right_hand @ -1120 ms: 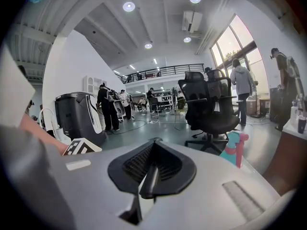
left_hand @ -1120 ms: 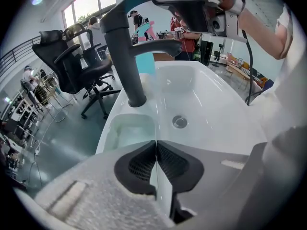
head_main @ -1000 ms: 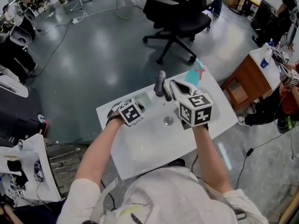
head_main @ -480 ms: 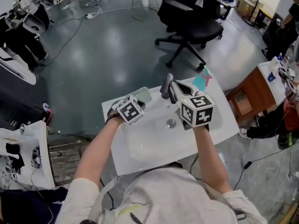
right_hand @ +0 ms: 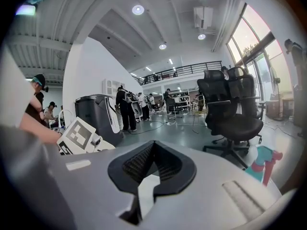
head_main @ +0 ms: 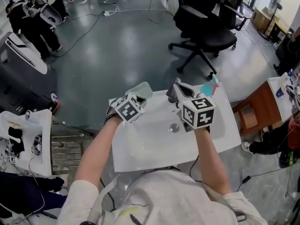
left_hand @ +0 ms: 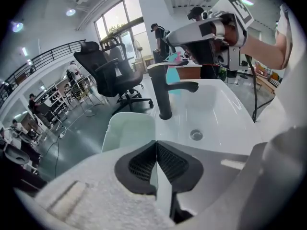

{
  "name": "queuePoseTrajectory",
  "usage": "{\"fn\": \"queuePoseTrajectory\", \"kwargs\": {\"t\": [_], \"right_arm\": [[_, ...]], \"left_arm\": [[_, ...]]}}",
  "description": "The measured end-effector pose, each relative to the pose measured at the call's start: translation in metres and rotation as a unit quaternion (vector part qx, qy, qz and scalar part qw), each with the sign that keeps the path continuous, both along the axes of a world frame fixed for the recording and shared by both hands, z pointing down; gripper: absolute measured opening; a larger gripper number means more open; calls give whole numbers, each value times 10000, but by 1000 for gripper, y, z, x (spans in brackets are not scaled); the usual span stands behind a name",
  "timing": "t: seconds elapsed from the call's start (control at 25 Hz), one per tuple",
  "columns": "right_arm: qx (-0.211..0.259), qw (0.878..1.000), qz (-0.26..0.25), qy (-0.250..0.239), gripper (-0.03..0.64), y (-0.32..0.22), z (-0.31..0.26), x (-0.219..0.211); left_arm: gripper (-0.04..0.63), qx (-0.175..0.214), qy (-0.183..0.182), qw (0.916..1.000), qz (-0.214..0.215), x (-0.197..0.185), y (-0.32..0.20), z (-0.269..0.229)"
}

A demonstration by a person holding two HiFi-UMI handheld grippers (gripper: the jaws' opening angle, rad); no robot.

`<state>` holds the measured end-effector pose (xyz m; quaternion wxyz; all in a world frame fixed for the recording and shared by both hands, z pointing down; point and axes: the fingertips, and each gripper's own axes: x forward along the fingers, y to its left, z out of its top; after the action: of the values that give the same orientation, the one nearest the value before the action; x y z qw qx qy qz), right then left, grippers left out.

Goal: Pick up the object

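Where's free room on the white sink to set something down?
Free: white basin floor between round metal drain and near rim. Crowded: far edge, where black faucet, teal spray bottle, right gripper and left gripper clamping a pale green flat sheet sit close.

Bright w/ ceiling lights [right_hand: 138, 9] & windows [right_hand: 249, 47]; gripper views fisheye, dark blurry edges.

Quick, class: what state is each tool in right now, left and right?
Left tool: closed on the thin pale green object.
Right tool: closed, with nothing between its jaws.
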<state>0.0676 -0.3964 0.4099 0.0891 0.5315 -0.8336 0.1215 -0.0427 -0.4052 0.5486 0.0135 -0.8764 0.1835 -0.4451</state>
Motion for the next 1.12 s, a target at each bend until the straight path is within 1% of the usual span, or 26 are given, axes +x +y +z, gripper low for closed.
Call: {"fn": "queuePoseTrajectory", "kwargs": {"t": [0.32,0.48,0.64,0.76,0.92,1.12], "right_arm": [[43,9995,-312,-35,3,-8,-4,-6],[81,9991,-409,-54,3,-13,-8,-7],[111,9987,-496,-84,3,-16,-11,-7],[149,9983,-548,-119,3,-18,-14,-5],[192,9980,-578,-194,3,-22,-18,-6],[223,9975,-617,-264,3,-20,-21,-9]], "left_arm": [[11,278,261,9980,-508,-9,-11,-31],[11,485,572,9947,-708,-10,-17,-59],[11,679,904,9881,-1039,-16,-24,-82],[11,811,1154,9816,-1288,-19,-25,-97],[11,891,1576,9689,-1688,-25,-22,-117],[9,1092,2049,9488,-2140,-38,-15,-138]]}}
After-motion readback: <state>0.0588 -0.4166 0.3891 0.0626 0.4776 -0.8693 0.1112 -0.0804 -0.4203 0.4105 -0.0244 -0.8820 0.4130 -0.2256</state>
